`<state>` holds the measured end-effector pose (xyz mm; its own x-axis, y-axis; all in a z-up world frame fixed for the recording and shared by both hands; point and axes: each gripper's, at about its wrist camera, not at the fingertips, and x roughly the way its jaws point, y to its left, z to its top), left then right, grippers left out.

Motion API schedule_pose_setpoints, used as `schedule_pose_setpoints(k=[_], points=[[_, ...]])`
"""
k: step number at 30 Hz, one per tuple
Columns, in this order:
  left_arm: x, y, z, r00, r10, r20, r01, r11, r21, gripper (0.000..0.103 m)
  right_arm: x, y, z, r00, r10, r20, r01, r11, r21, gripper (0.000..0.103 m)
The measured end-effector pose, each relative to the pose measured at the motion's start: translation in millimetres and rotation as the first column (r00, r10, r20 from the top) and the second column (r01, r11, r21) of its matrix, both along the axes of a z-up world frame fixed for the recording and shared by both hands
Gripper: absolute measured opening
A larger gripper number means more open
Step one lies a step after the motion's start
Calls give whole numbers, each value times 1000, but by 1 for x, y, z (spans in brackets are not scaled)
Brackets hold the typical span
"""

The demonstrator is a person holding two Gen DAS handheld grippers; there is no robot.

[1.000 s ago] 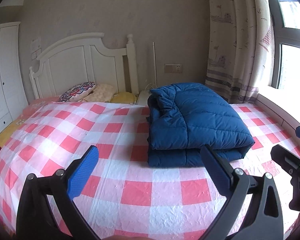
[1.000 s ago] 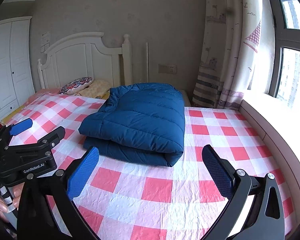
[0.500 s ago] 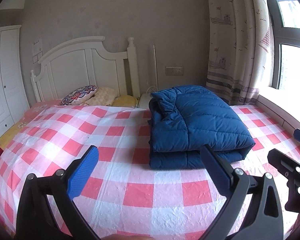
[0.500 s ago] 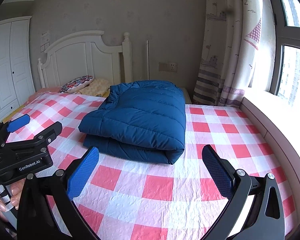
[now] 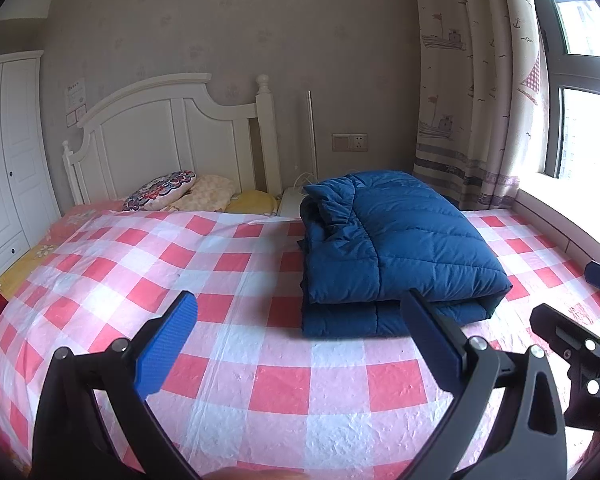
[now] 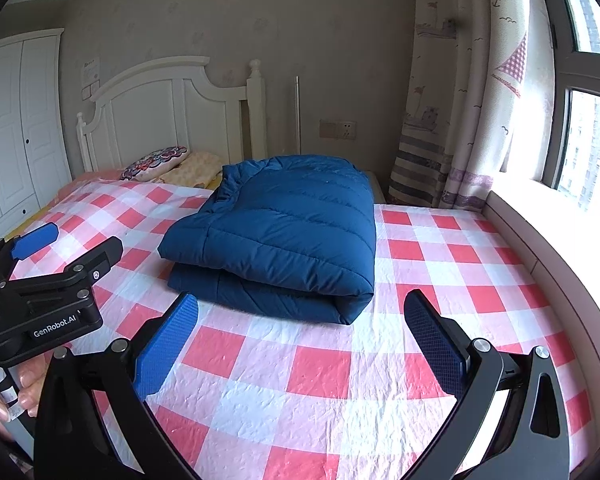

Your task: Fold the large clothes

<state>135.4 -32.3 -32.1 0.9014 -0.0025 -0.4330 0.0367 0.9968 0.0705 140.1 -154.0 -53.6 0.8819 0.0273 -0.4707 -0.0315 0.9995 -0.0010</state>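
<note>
jacket: blue puffer jacket (image 5: 396,248), folded into a thick flat stack, two layers showing at its near edge. Lies on the bed toward the far right, collar end pointing at the headboard.
bed: red-and-white checked cover (image 5: 236,280), wrinkled in the near part. Jacket rests directly on it.
left gripper (image 5: 300,336): jaws wide open, holding nothing, over the near part of the cover. In the left wrist view the jacket's near edge sits beyond the right fingertip, to the far right of the gap; jaws not touching the jacket.
right gripper (image 6: 300,332): jaws wide open, holding nothing. In the right wrist view the jacket lies straight ahead, its near folded edge just past the line between the fingertips, a strip of cover between them.
gripper positions: both on the near side of the jacket, apart from it. Left one shows at the left edge of the right wrist view, well left of the jacket; right one shows at the right edge of the left wrist view.
headboard (image 5: 172,136): white, at the far end.
pillows (image 5: 160,190): patterned one plus pale ones at the headboard, left of the jacket.
curtain (image 6: 452,100): far right, beside the window (image 6: 588,128).
wardrobe (image 6: 16,128): white, far left.
</note>
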Motion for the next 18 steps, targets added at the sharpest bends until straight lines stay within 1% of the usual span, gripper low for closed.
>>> schedule_pose_setpoints(k=[9, 18], points=[[-2, 0, 1, 1000, 3, 7, -3, 1000, 4, 101, 0, 1, 0, 1000, -2, -1, 2, 1000, 0, 99], [-7, 0, 6, 999, 3, 36, -4, 1000, 17, 101, 0, 2, -1, 1000, 4, -1, -4, 1000, -7, 99]])
